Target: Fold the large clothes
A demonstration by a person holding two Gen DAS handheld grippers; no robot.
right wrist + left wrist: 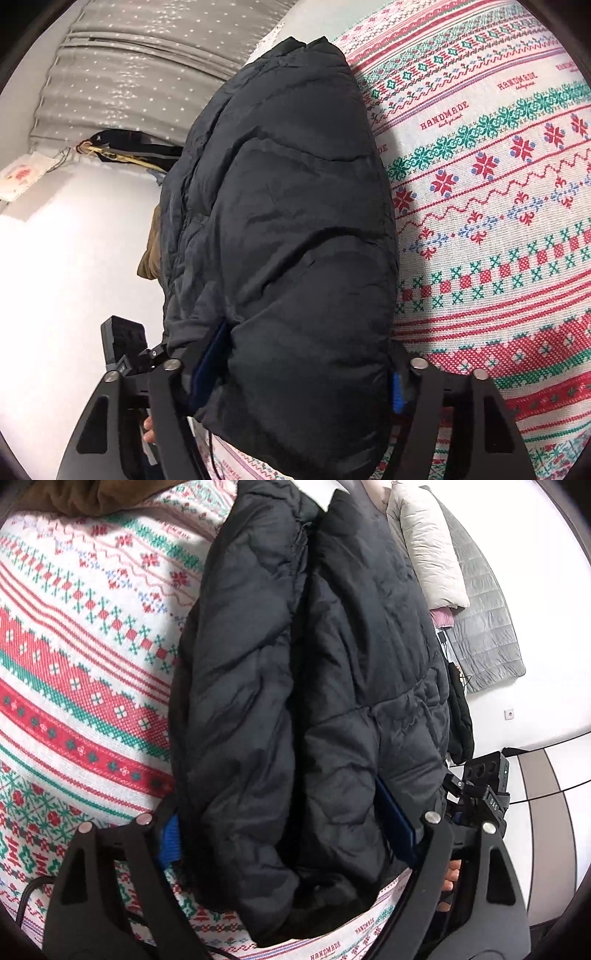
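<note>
A black quilted puffer jacket (314, 672) lies folded into a thick bundle on a patterned red, green and white blanket (81, 657). My left gripper (288, 834) is shut on the near end of the jacket, its blue pads (171, 840) pressed against both sides. In the right wrist view the same jacket (288, 221) fills the middle, and my right gripper (299, 376) is shut on its other end, blue pads (397, 391) squeezing the padded bulk. The jacket hides most of the fingertips in both views.
The blanket (480, 203) covers the surface under the jacket. A white puffer garment (428, 554) and a grey quilted piece (484, 627) lie beyond the jacket. A brown garment (74, 498) sits at the far corner. A grey starred curtain (147, 66) hangs behind.
</note>
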